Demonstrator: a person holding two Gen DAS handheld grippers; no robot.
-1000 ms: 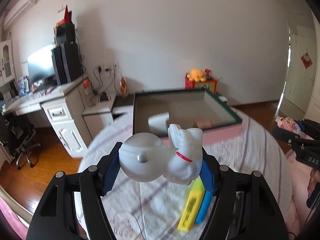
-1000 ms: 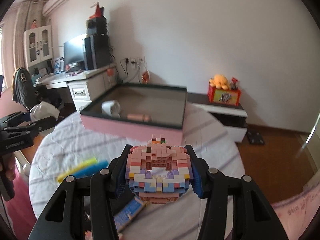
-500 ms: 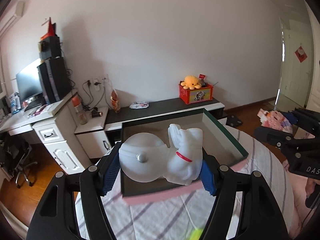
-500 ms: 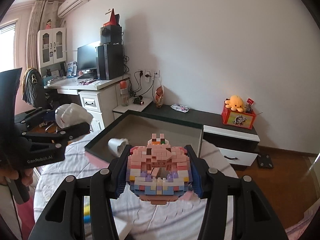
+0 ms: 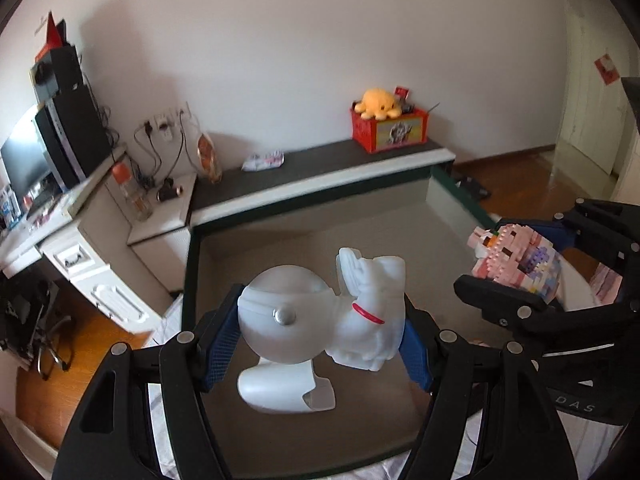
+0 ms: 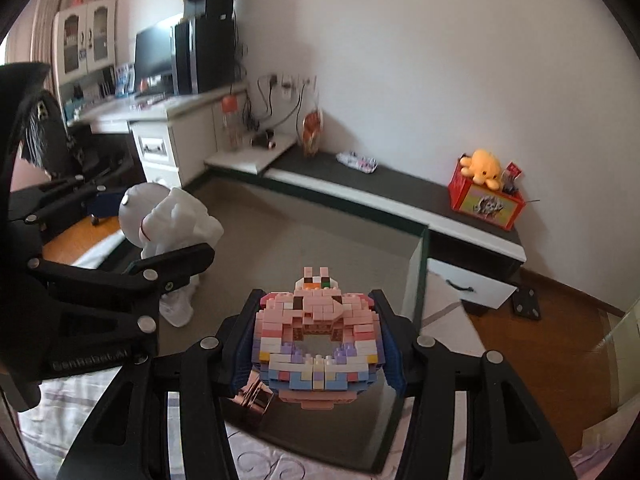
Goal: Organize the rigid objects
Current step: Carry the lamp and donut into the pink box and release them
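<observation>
My left gripper (image 5: 320,330) is shut on a white astronaut figurine (image 5: 352,320) with a round helmet and a red mark. It hangs over the left half of an open box (image 5: 187,276) with a green rim and a grey floor. My right gripper (image 6: 316,322) is shut on a pink, white and blue brick-built model (image 6: 316,344), held above the right half of the box (image 6: 416,280). In the left wrist view the right gripper (image 5: 520,268) with the brick model (image 5: 516,258) shows at the right. A white cup-like object (image 5: 280,390) lies on the box floor under the astronaut.
A small coppery object (image 6: 256,398) lies on the box floor below the brick model. The box rests on a table with a striped cloth (image 6: 256,460). Behind it runs a low dark-topped cabinet (image 5: 320,164) with a red toy box (image 5: 386,128). A desk (image 6: 172,108) stands at the left.
Both grippers have travelled forward with their loads, from over the tablecloth to above the inside of the box. The yellow and blue markers have dropped out of view.
</observation>
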